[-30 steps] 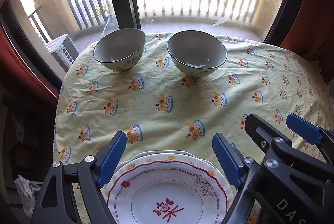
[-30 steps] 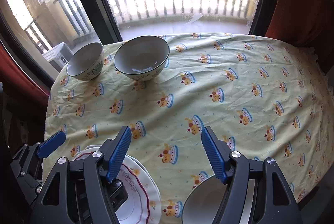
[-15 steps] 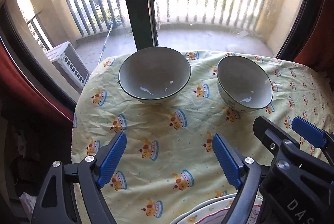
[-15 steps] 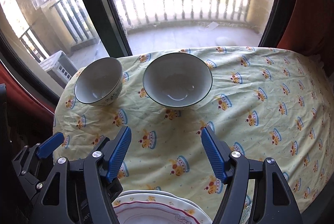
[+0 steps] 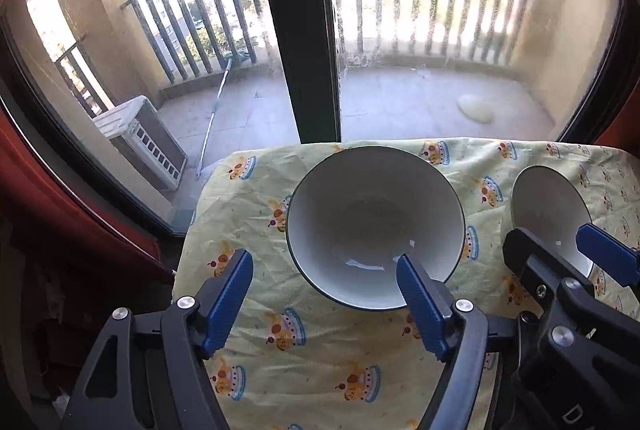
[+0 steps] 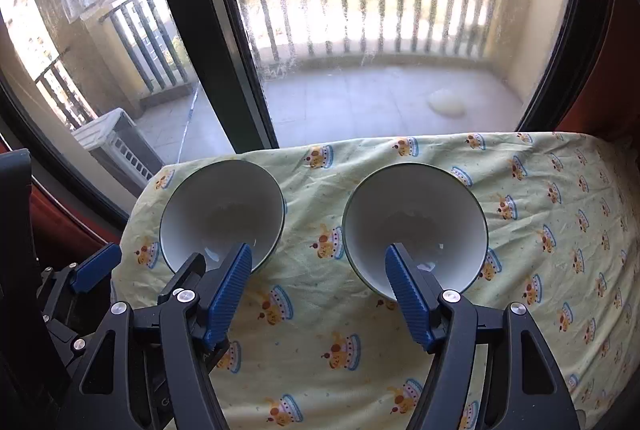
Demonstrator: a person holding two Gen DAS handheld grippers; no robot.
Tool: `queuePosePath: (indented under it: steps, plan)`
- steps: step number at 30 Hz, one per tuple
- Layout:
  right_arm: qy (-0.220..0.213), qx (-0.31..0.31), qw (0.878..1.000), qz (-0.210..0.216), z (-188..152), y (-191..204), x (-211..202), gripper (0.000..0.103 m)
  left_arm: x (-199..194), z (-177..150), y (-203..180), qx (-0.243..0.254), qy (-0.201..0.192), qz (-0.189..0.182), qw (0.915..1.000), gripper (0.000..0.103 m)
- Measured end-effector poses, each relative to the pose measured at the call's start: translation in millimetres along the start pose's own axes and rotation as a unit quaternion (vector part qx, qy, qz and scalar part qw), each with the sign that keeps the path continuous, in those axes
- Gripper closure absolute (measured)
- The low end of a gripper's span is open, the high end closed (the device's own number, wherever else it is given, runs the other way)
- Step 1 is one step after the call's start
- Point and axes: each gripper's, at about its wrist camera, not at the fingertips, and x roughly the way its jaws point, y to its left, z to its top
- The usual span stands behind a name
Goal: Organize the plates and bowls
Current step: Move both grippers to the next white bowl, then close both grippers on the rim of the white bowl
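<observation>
Two white bowls with dark rims stand side by side at the far edge of the table. In the left wrist view my open left gripper (image 5: 324, 262) is at the near rim of the left bowl (image 5: 374, 218), its right finger over the rim; the right bowl (image 5: 548, 213) is partly hidden by my right gripper. In the right wrist view my open right gripper (image 6: 318, 254) is in front of both, its right finger over the rim of the right bowl (image 6: 414, 222), its left finger in front of the left bowl (image 6: 222, 209). No plates are in view.
The table wears a yellow cloth (image 6: 320, 330) with a cake print. Its far edge is against a window with a dark frame post (image 5: 296, 29); a balcony lies beyond. Red curtains hang at both sides. The table's left edge (image 5: 188, 250) is close to the left bowl.
Both grippers have moved forward over the table towards the bowls. The stacked plates have dropped out of view below. The bowls now sit right at the fingertips.
</observation>
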Motion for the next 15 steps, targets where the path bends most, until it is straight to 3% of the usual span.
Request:
queuePosePath:
  steps: [7,15]
  plan:
    - [0.018,0.007,1.000,0.007,19.0,14.7,45.8,0.050,42.3,13.4,16.1,-0.032,0.020,-0.008,0.9993,0.039]
    - [0.027,0.002,1.000,0.001,26.6,24.6,81.3,0.064,64.2,19.3,18.9,-0.037,0.027,-0.013,0.9989,0.062]
